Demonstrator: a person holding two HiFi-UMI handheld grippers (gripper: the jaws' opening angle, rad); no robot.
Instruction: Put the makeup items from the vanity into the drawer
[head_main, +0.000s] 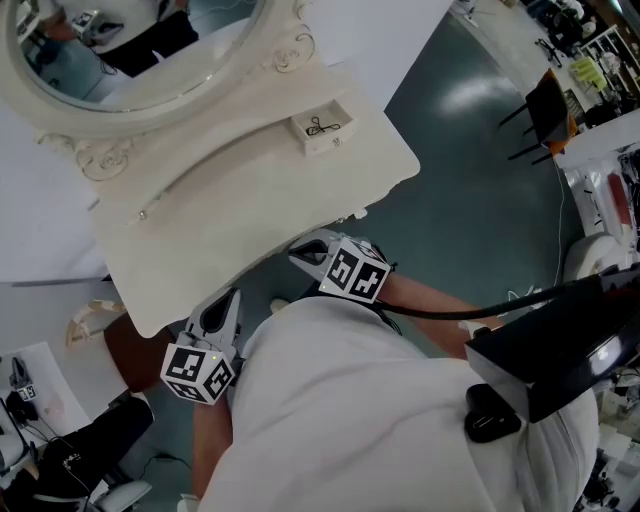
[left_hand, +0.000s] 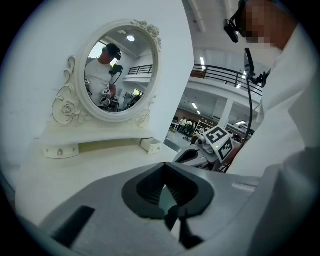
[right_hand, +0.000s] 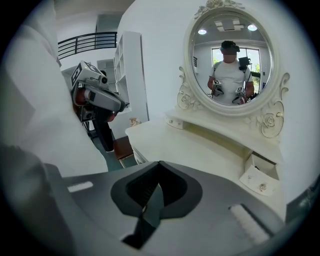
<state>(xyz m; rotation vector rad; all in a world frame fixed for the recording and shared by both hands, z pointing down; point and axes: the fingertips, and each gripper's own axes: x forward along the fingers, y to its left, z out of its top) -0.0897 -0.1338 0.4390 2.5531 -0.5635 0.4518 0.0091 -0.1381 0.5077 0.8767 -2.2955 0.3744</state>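
Observation:
A white vanity (head_main: 250, 190) stands in front of me with a bare top; I see no makeup items on it. Its small right drawer (head_main: 322, 130) is pulled open, and something thin and dark lies inside. That drawer (right_hand: 260, 175) also shows in the right gripper view, and it (left_hand: 151, 145) shows in the left gripper view too. My left gripper (head_main: 225, 305) hangs off the vanity's front edge, close to my body, shut and empty. My right gripper (head_main: 305, 252) is just at the front edge, also shut with nothing in it.
An oval mirror (head_main: 130, 50) in an ornate white frame rises at the vanity's back. A small left drawer (left_hand: 60, 151) is closed. A brown stool (right_hand: 122, 147) sits under the vanity's left end. A black chair (head_main: 545, 110) stands far off on the grey-green floor.

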